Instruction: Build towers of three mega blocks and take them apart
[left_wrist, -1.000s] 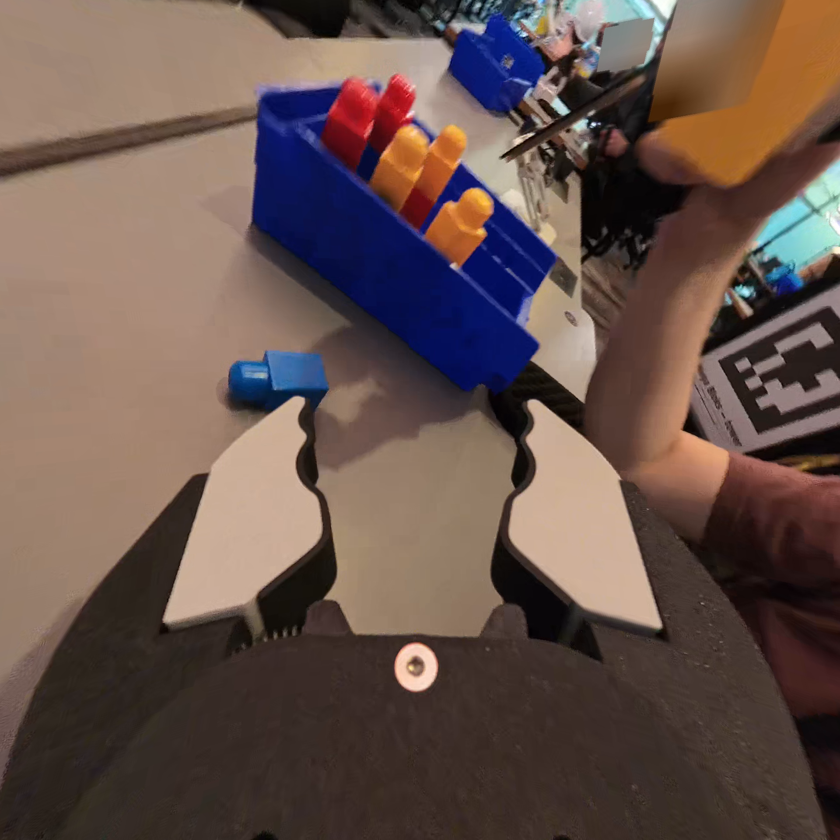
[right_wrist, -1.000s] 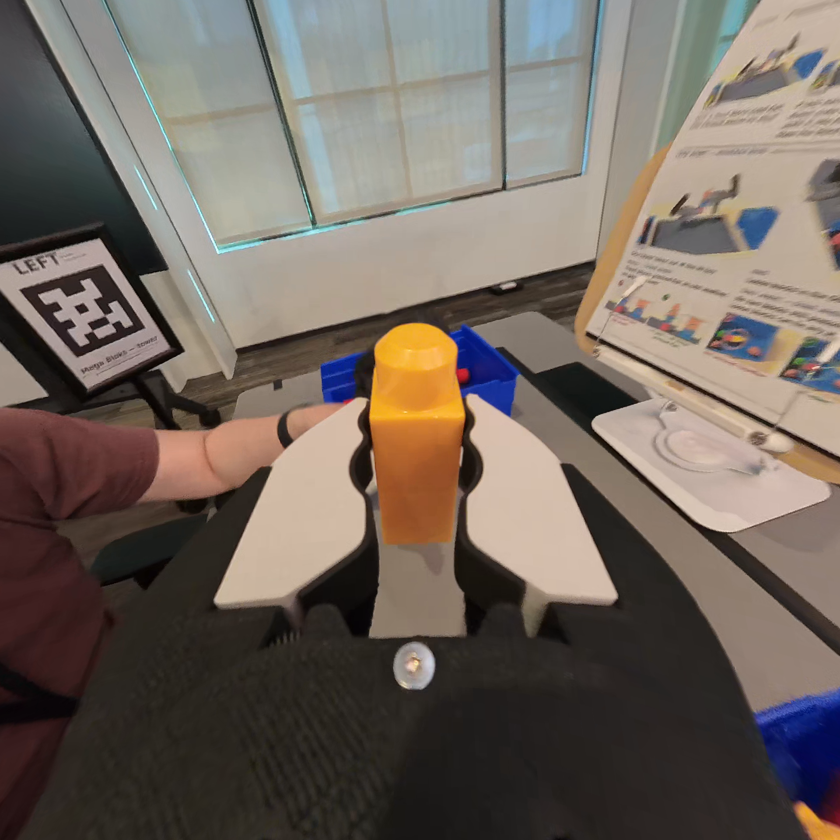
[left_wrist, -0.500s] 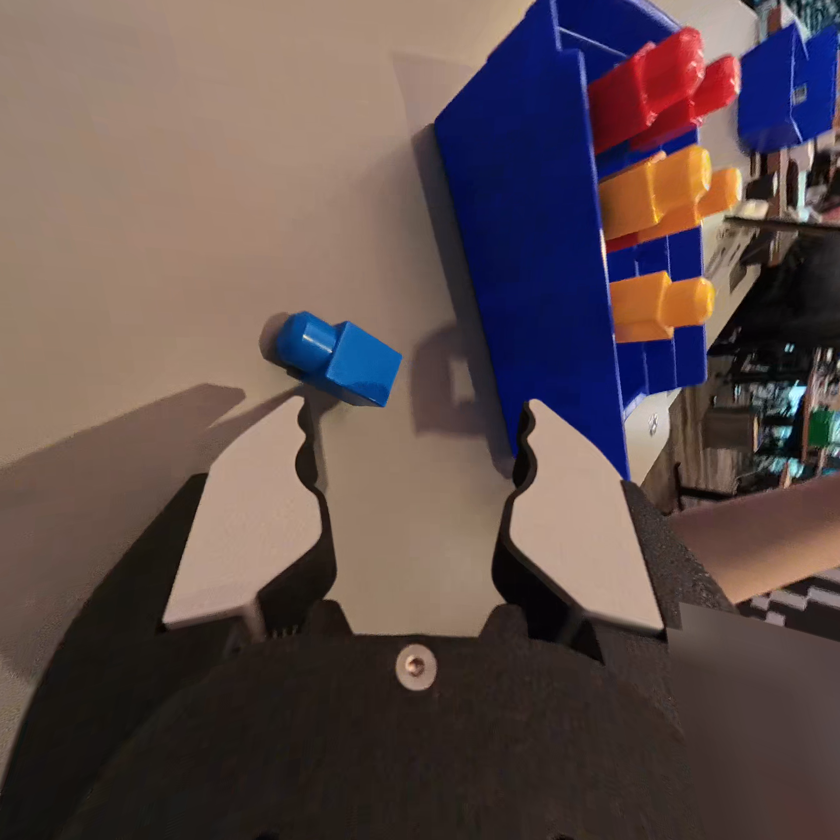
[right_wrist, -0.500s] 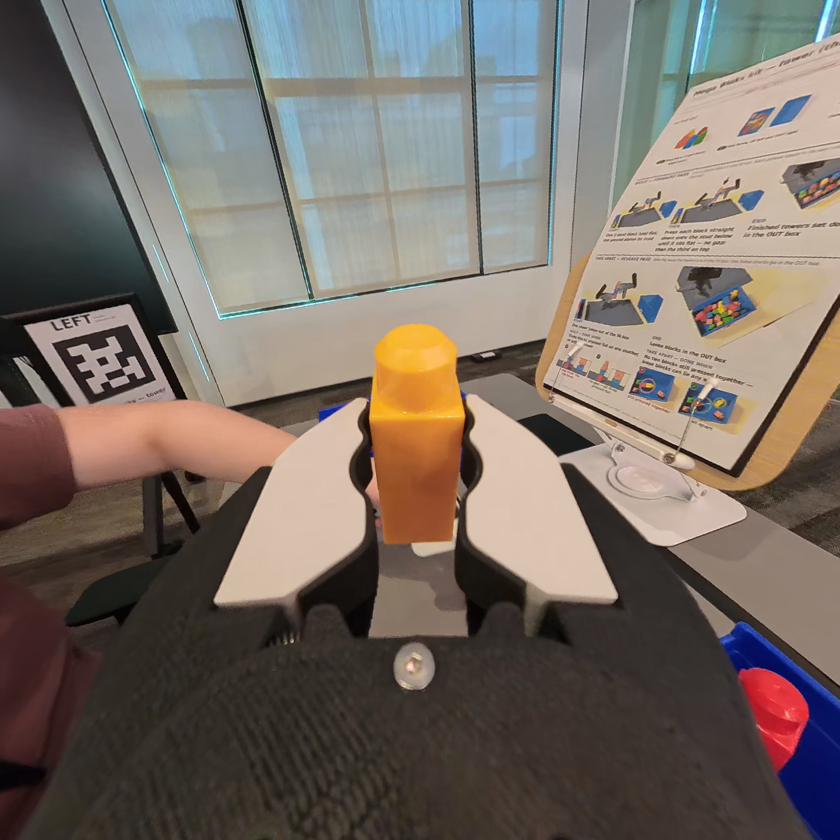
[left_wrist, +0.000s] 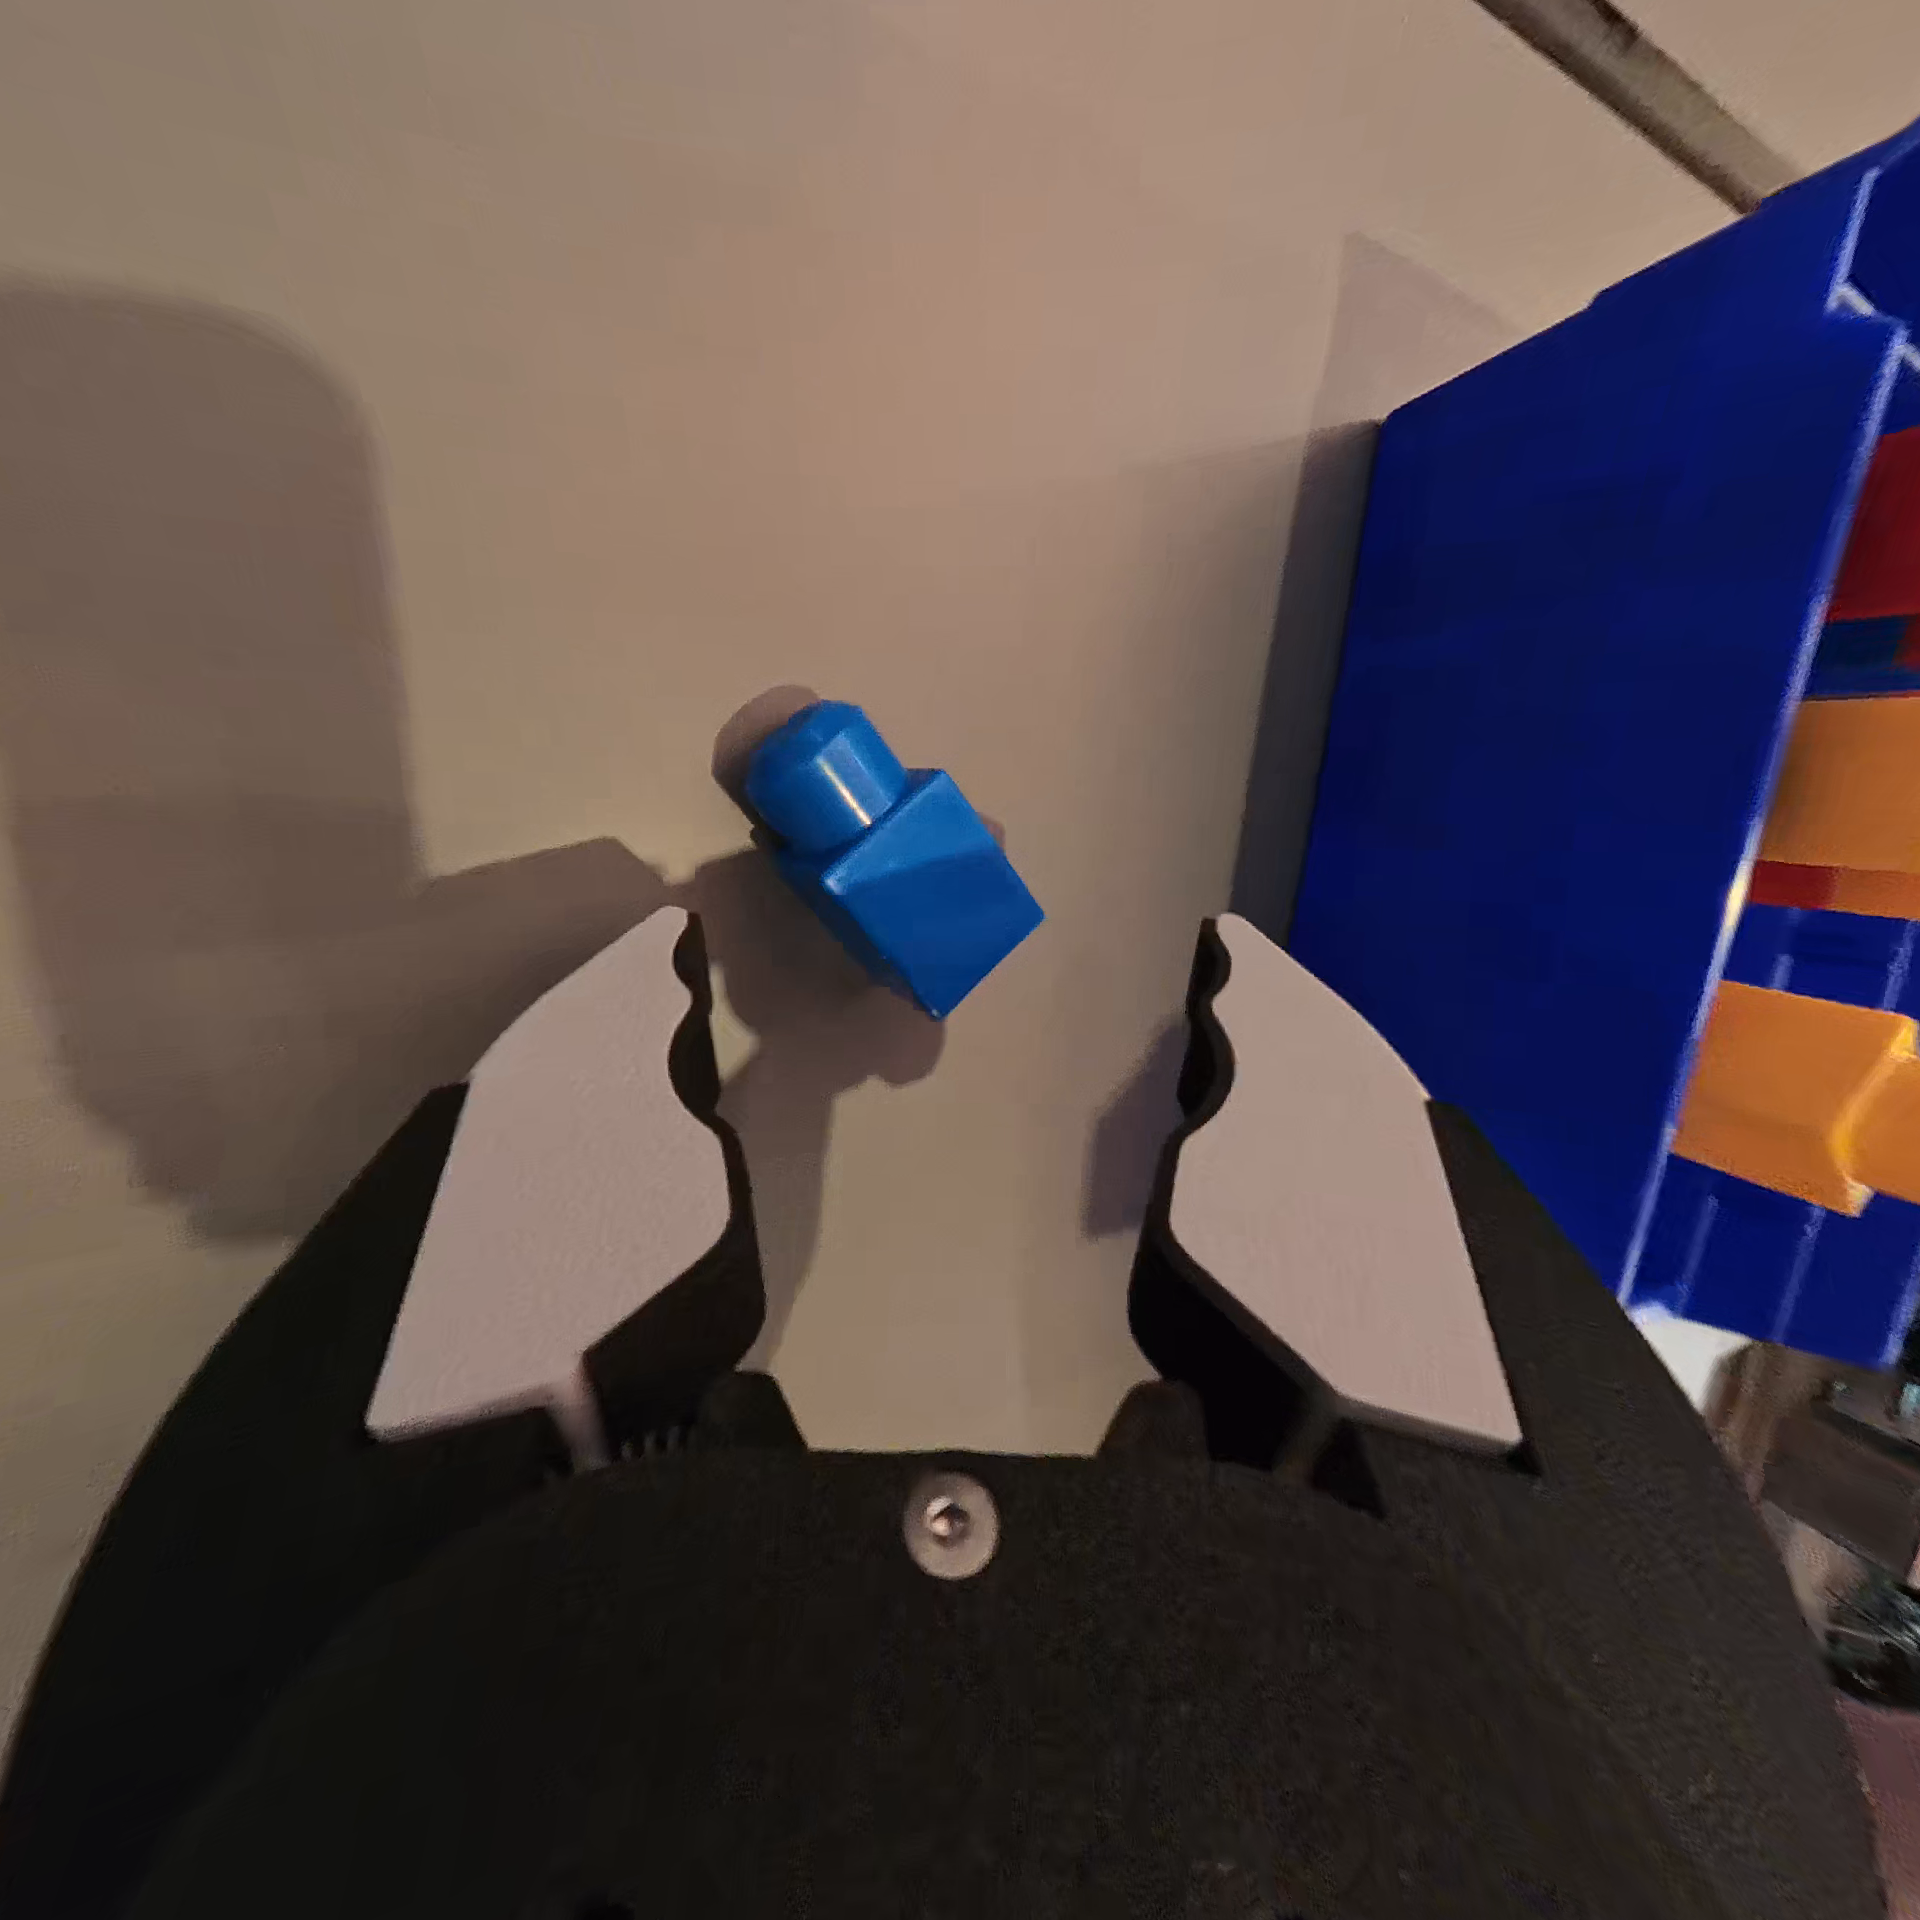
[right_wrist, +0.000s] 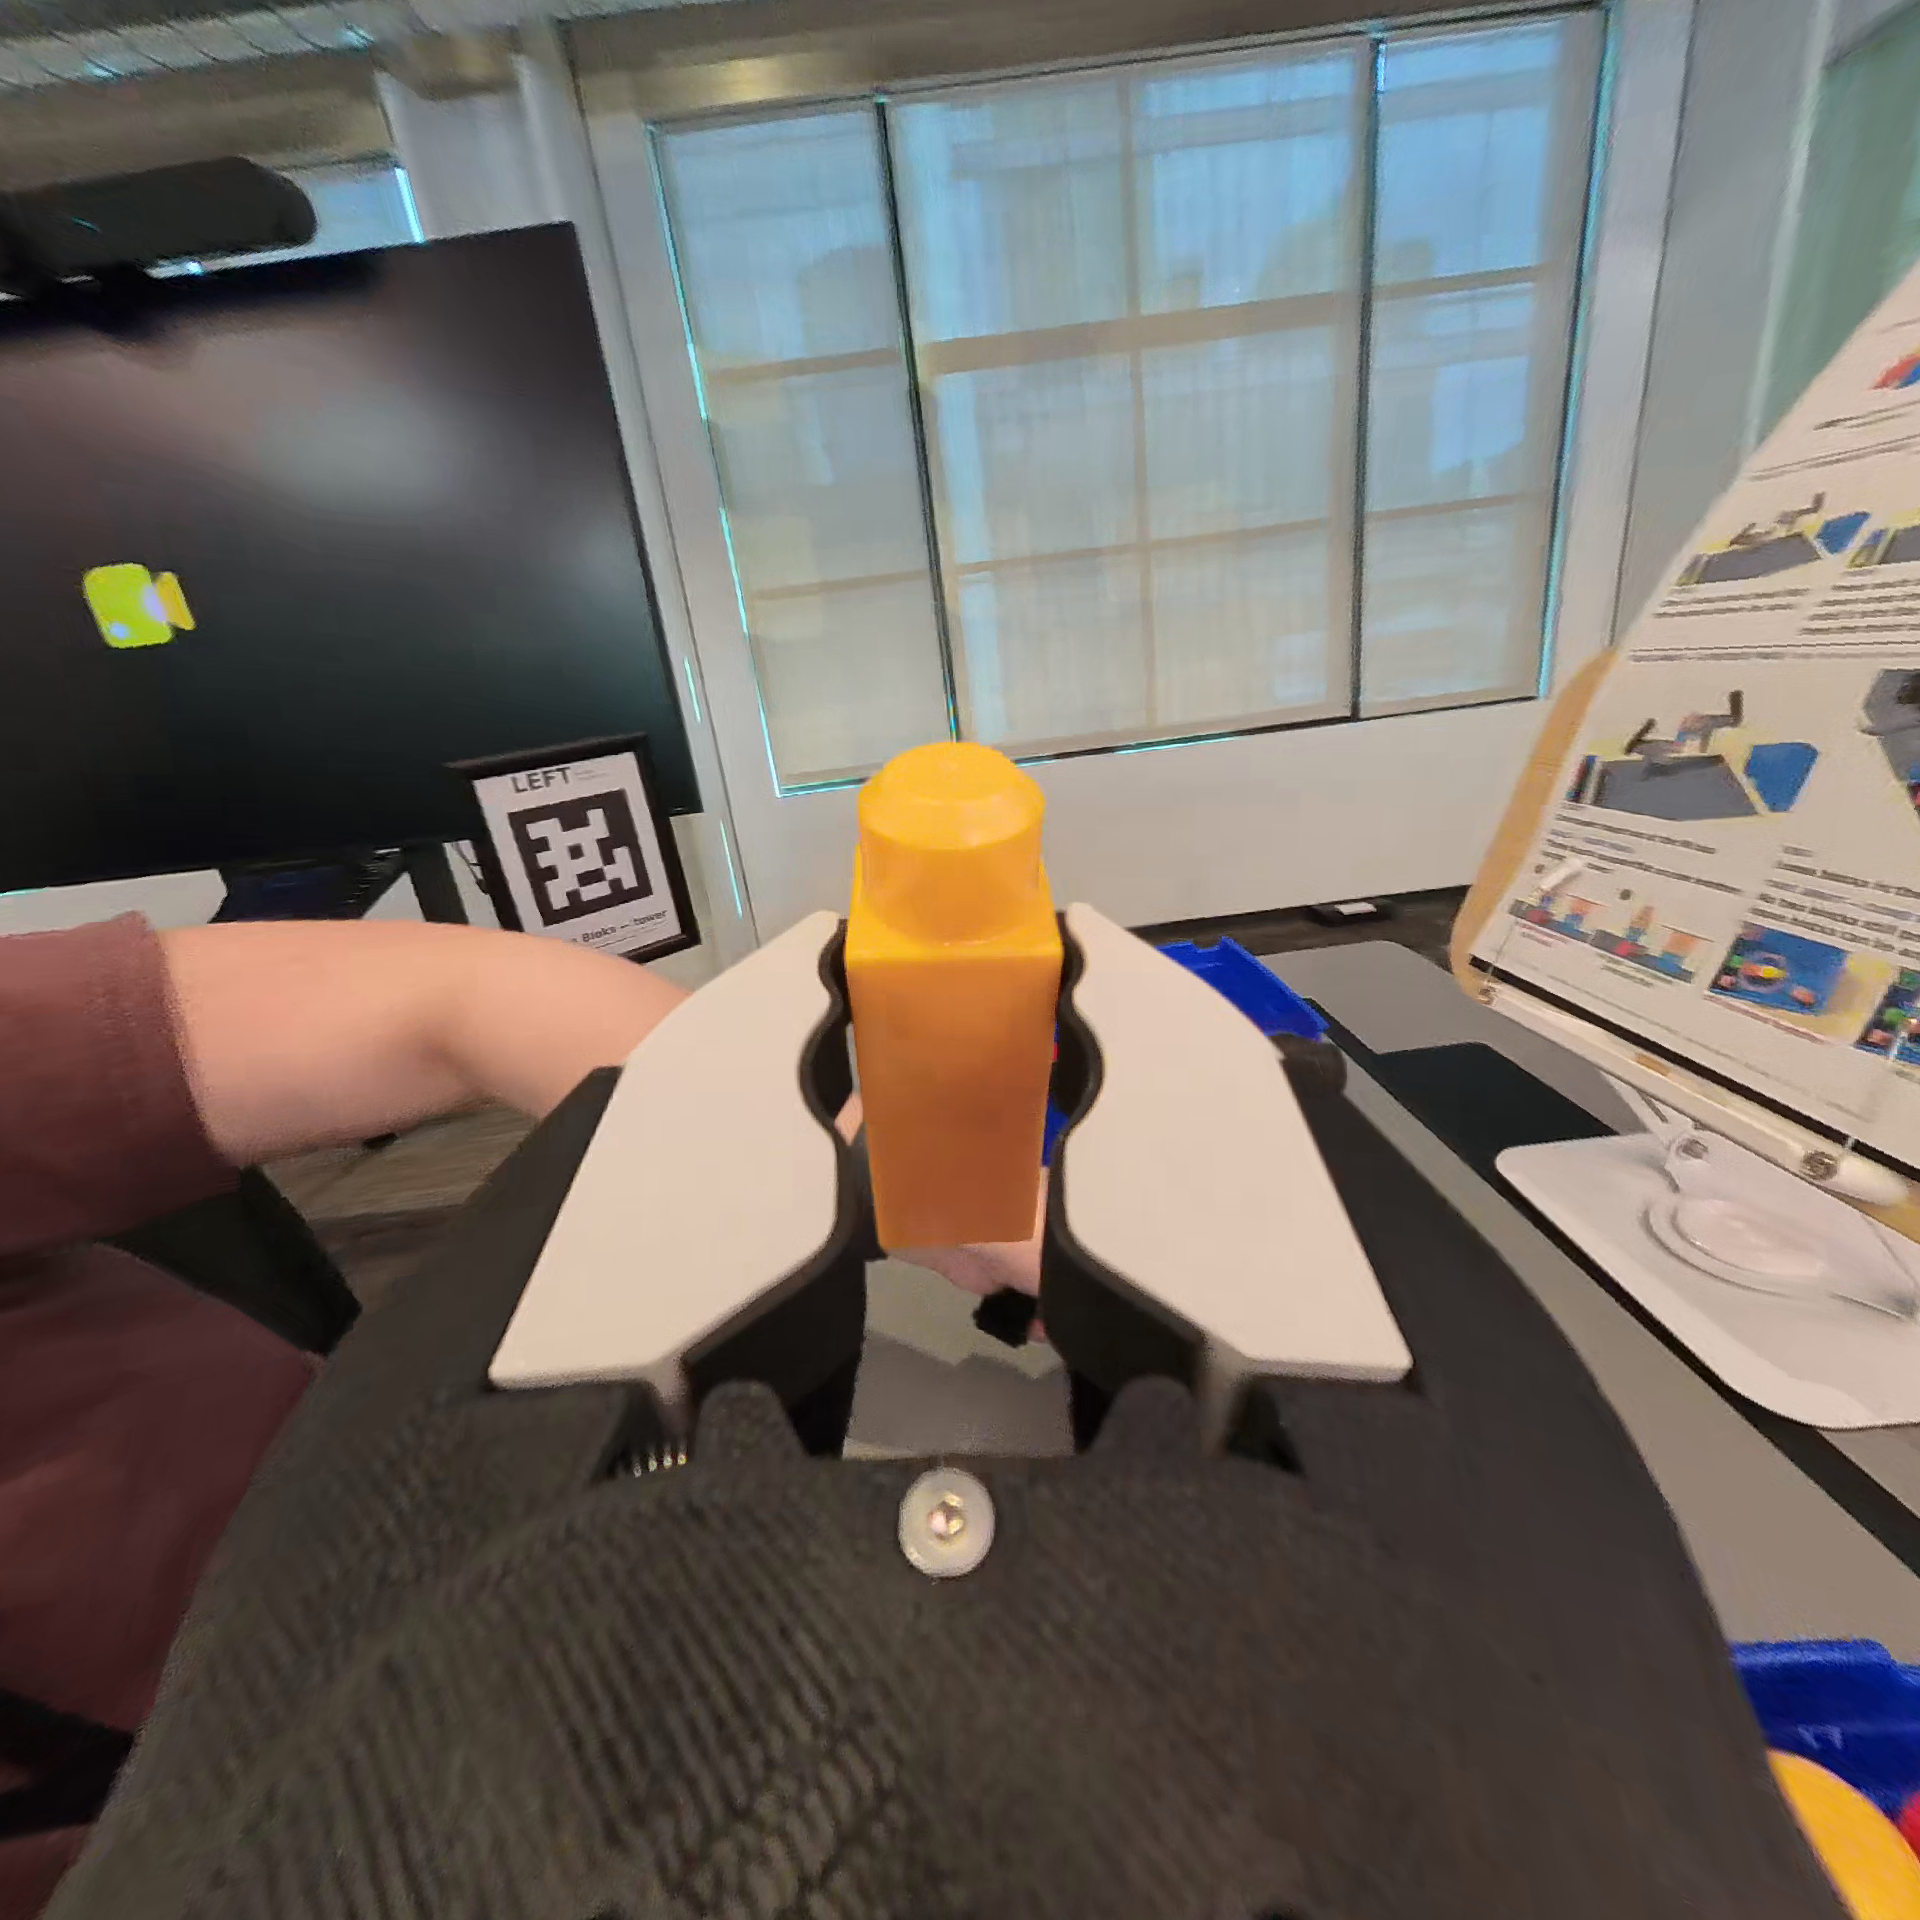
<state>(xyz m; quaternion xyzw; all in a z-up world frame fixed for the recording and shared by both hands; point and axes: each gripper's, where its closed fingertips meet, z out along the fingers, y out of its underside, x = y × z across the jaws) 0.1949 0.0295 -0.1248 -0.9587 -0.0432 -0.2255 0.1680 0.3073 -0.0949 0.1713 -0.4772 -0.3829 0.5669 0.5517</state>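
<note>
In the left wrist view a blue mega block (left_wrist: 896, 871) lies on its side on the grey table (left_wrist: 727, 364), stud pointing up-left. My left gripper (left_wrist: 948, 925) is open, looking down at it; the block lies just beyond the fingertips, nearer the left finger (left_wrist: 582, 1122), untouched. A blue bin (left_wrist: 1538, 831) at the right holds orange (left_wrist: 1797, 1112) and red blocks. In the right wrist view my right gripper (right_wrist: 948, 925) is shut on an orange mega block (right_wrist: 951, 1029), stud pointing away, held up in the air; both pads press its sides.
A person's forearm (right_wrist: 395, 1029) in a maroon sleeve reaches across at the left. A marker card in a black frame (right_wrist: 582, 852) and a dark screen stand behind. An instruction board on a white stand (right_wrist: 1714, 1247) is at the right. Another blue bin (right_wrist: 1236, 987) sits beyond the fingers. The gap from one gripper's tips to the other's is roughly 35 centimeters.
My left gripper has swung over the table and now faces down at the blue block, which lies more centred between the open fingers. My right gripper has tilted up, still gripping the orange block.
</note>
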